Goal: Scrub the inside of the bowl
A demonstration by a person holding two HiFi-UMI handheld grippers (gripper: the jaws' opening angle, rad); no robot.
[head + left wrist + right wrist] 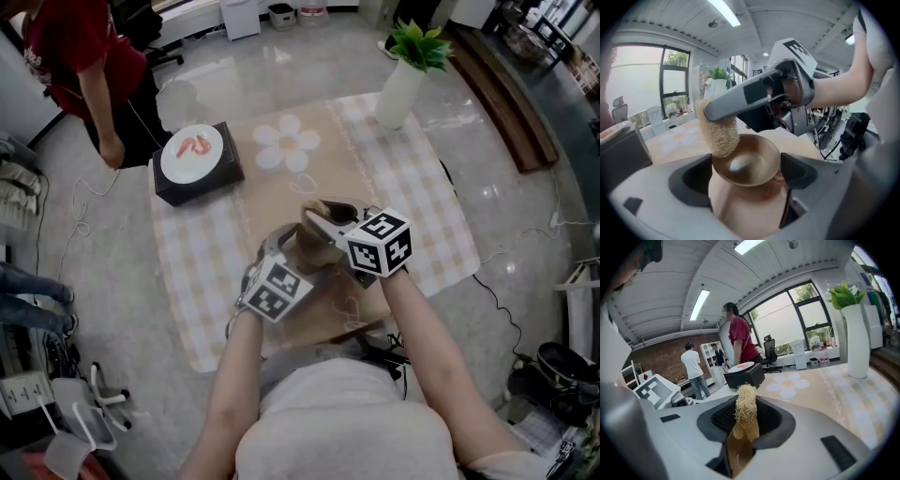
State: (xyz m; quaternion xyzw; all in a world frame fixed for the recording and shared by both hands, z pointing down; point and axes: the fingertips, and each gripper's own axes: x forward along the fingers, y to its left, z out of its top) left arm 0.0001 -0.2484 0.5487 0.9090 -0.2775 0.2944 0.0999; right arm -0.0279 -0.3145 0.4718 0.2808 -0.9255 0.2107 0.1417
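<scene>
My left gripper [744, 176] is shut on a shiny brown bowl [749, 164], held tilted so that its inside faces the camera. A pale fibrous loofah scrubber [719, 132] rests against the bowl's left inner rim. My right gripper [745, 422] is shut on that scrubber [745, 409], which sticks up between its jaws. In the head view both grippers meet over the middle of the table, the left gripper [277, 251] below and left of the bowl [307, 247], the right gripper [324, 223] reaching in from the right.
A checked cloth with a flower print [424, 187] covers the table. A black box carrying a white plate [192, 157] sits at the far left, and a white vase with a green plant [403, 86] at the far right. A person in red [84, 56] stands beyond the box.
</scene>
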